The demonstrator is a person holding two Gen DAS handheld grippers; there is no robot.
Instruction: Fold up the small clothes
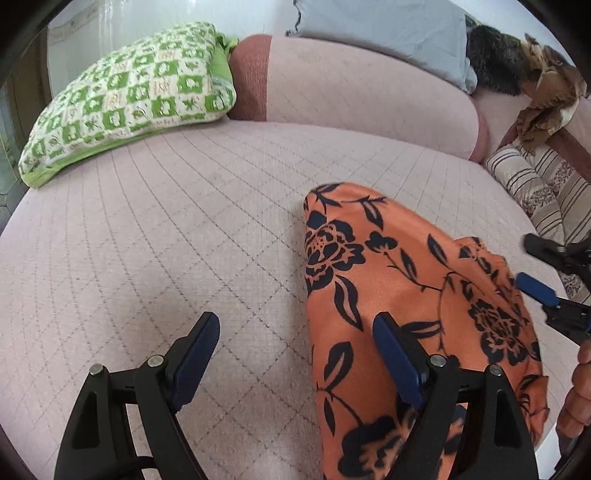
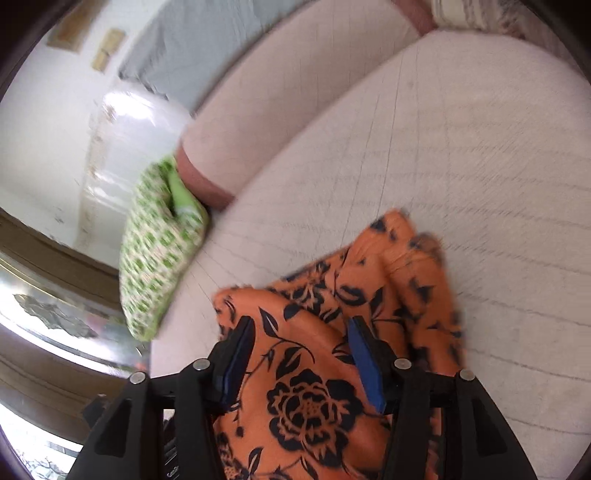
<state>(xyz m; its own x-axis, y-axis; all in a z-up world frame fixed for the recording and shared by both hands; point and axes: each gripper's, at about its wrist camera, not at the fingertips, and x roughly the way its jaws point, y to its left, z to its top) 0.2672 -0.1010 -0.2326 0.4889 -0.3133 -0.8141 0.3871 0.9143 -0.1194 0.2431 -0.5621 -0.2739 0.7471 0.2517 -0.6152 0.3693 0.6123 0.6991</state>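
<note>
**Orange floral garment on sofa seat, both grippers over it**

Orange garment [image 1: 388, 280] w/ dark floral print lies bunched on the pink quilted sofa seat [image 1: 166, 240]. In left wrist view it fills the frame from centre to 5 o'clock; the left gripper [image 1: 295, 354] sits at 6 o'clock, w/ the cloth's left edge running down between its fingers. Its right finger [image 1: 397, 362] is over the cloth, left finger over bare seat. In right wrist view the garment [image 2: 306, 369] spreads from centre to 6 o'clock, directly under and between the right gripper [image 2: 301, 362] fingers.

Left view only: green checked cushion [image 1: 125, 99] in full at 10 o'clock, grey pillow [image 1: 384, 33] at 12–1, striped cushion [image 1: 535, 188] at 3, brown cloth [image 1: 546, 99] at 2, plus the right gripper [image 1: 535, 266] coming in at 3–4 o'clock above the garment's right side, w/ a hand [image 1: 576, 398] behind it. Right view only: white wall, wooden trim and glossy floor at 8–9 o'clock, beyond the seat edge; this view is motion-blurred. Green cushion [image 2: 159, 251] shows here at 9 o'clock.

Left gripper: jaws wide apart, nothing clamped; can't tell if right finger touches the cloth. Right gripper: jaws roughly half apart, cloth lying between them, pads not pinching it as far as the blur allows.
</note>
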